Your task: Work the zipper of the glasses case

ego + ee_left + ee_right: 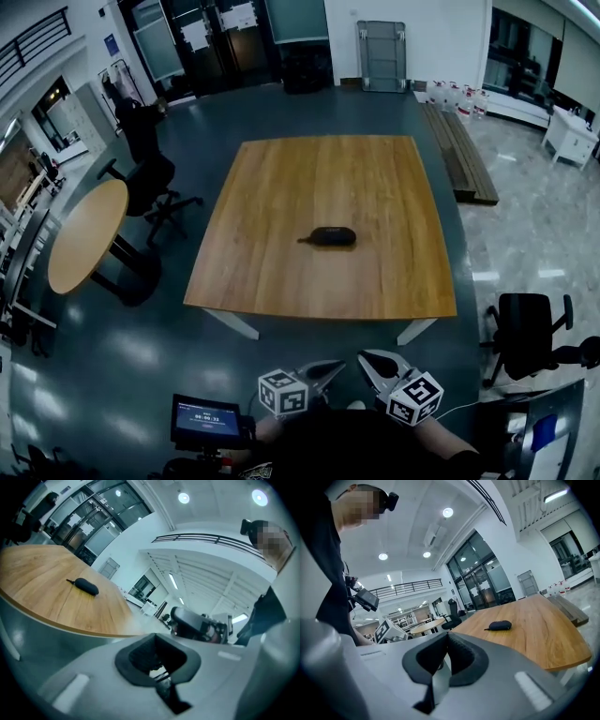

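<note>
While clenched tight on nothing, seen side by side short of the near edge: left gripper [330, 366] and right gripper [368, 359], tips aimed at the table [281, 286], likely closed since nothing lies within reach. Found glasses case [328, 236] lying flat near mid-table, slightly toward the near edge, tab pointing at the left edge. Cannot tell zipper open or shut from this far.
</note>
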The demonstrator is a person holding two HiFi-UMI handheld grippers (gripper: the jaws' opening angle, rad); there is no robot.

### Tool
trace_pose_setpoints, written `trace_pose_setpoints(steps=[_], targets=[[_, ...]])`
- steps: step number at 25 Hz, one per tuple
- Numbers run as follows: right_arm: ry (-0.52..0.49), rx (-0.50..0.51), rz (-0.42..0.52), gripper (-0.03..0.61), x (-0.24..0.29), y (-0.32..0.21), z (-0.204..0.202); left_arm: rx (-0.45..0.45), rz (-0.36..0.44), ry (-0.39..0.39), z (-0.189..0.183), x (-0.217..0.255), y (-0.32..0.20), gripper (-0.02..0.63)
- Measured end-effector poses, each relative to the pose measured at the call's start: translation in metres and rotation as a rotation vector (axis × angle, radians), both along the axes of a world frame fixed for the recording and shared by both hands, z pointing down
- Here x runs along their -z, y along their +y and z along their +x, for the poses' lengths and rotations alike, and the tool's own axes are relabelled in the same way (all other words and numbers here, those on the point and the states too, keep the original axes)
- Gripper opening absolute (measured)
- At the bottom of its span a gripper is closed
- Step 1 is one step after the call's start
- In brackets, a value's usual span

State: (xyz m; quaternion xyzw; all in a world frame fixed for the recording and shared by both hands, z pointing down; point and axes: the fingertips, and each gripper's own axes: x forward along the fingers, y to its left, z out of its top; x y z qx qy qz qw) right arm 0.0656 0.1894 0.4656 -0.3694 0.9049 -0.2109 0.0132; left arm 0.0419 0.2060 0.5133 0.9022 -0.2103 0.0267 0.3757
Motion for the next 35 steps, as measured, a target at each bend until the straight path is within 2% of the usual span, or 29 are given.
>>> trace_pose_setpoints(steps=[9, 16, 35], targets=[[-0.005, -0.045, 0.040, 0.006, 0.014, -0.002, 0.007, -0.013, 0.077, 0.000, -0.003, 0.020, -0.012, -0.002], [0.010, -0.065, 0.041, 0.005, 0.012, 0.004, 0.014, -0.012, 0.061, 0.030, -0.001, 0.015, -0.006, -0.002], [-0.026, -0.037, 0.059, 0.005, 0.018, 0.002, 0.002, -0.005, 0.070, 0.002, -0.008, 0.021, -0.003, -0.002]])
